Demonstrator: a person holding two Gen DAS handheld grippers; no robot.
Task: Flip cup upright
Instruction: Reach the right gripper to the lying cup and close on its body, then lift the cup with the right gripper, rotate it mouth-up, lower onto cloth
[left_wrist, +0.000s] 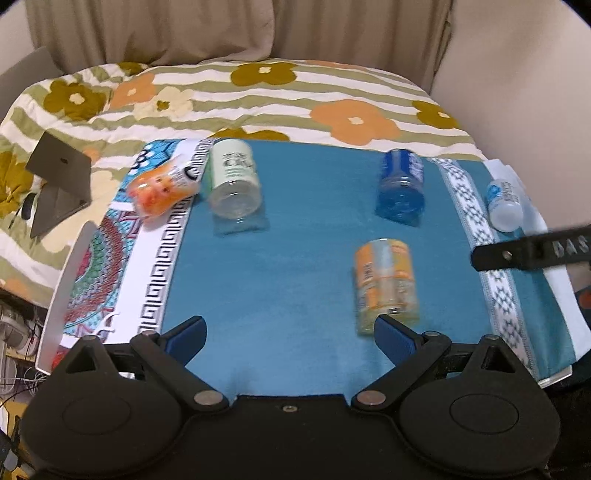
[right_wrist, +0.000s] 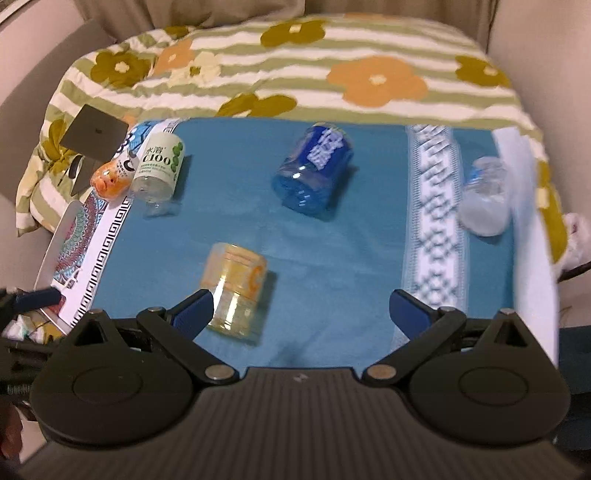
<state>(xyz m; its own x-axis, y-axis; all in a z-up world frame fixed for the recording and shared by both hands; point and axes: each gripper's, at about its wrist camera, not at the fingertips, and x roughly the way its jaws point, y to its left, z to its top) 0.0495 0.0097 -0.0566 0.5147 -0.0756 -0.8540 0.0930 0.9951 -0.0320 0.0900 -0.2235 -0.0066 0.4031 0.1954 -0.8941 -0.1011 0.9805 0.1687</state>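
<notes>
Several cut-bottle cups stand on a blue cloth (left_wrist: 295, 240). The nearest is a yellow-orange cup (left_wrist: 386, 286), which also shows in the right wrist view (right_wrist: 236, 291). Behind are a green-labelled cup (left_wrist: 232, 181) (right_wrist: 159, 170), an orange cup (left_wrist: 162, 188) (right_wrist: 110, 179), a dark blue cup (left_wrist: 400, 186) (right_wrist: 314, 170) and a clear cup with a blue label (left_wrist: 504, 205) (right_wrist: 484, 195). My left gripper (left_wrist: 291, 336) is open and empty above the cloth's near edge, the yellow-orange cup just beyond its right finger. My right gripper (right_wrist: 301, 310) is open and empty, the yellow-orange cup just beyond its left finger.
The cloth lies on a tray (left_wrist: 66, 273) on a flowered bedspread (left_wrist: 295, 96). A grey stand (left_wrist: 61, 177) sits on the bed at the left. A black bar of the other gripper (left_wrist: 532, 251) enters from the right. Curtains hang behind.
</notes>
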